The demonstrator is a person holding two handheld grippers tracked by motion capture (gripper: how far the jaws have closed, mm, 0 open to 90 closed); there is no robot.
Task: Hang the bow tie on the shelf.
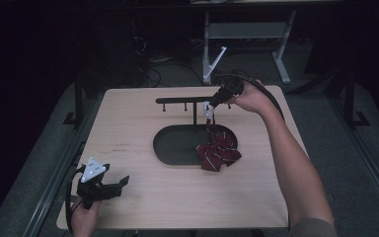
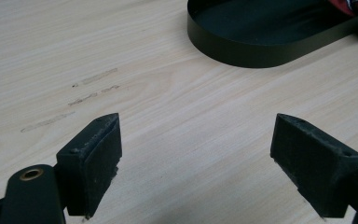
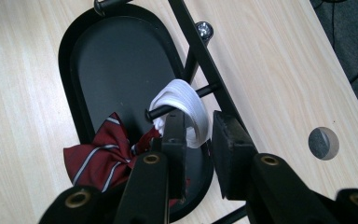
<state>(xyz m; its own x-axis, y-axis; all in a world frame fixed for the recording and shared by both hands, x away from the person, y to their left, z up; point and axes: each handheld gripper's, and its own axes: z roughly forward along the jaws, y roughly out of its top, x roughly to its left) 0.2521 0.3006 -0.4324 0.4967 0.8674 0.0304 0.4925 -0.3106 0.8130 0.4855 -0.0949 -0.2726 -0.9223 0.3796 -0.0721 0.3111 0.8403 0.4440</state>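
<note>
The right tongs (image 3: pixel 198 140) are only open a narrow bit, with the white elastic band (image 3: pixel 186 109) sitting in the gap between the pads; can't tell if they're actually pinching it. That band is looped over a peg (image 3: pixel 177 105) of the black rack (image 1: pixel 187 100) right ahead of them. Hanging just below is the red striped bow tie (image 1: pixel 218 154), draped on the rim of the dark oval tray (image 1: pixel 170 143). The left tongs (image 2: pixel 196 154) are wide open with nothing in them, low over bare tabletop (image 2: pixel 168 93), well apart from the tray.
</note>
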